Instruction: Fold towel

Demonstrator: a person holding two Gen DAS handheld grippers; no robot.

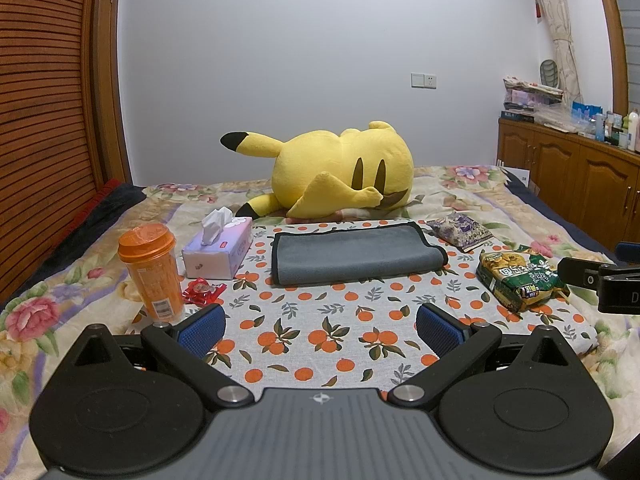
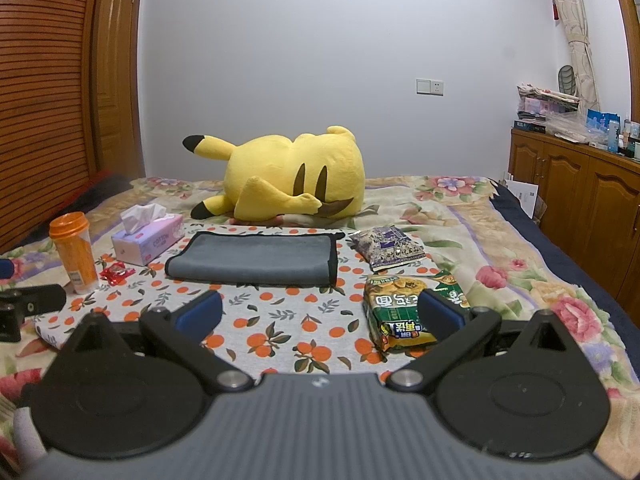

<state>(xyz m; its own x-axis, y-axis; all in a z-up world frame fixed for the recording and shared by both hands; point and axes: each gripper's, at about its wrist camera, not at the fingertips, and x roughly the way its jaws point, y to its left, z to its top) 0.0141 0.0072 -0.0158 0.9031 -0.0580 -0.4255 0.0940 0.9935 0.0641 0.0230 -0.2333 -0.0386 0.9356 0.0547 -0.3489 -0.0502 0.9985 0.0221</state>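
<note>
Towel (image 1: 352,254), already doubled over, lay flat on the orange-print cloth (image 1: 320,336) on the bed, ringed by snacks and a tissue box (image 1: 218,250), while the left tool (image 1: 320,326) and right tool (image 2: 320,312) hung back released, probably clear of it.

The bed (image 1: 472,196) wears a floral cover, and an orange-print cloth (image 1: 320,320) spreads across it. On that cloth lie a folded grey towel (image 1: 352,256), a tissue box (image 1: 220,252), an orange cup (image 1: 150,268) standing upright, a red wrapper (image 1: 202,290), and two snack packs (image 1: 520,276). A yellow plush (image 1: 332,176) sprawls behind on the cover.
</note>
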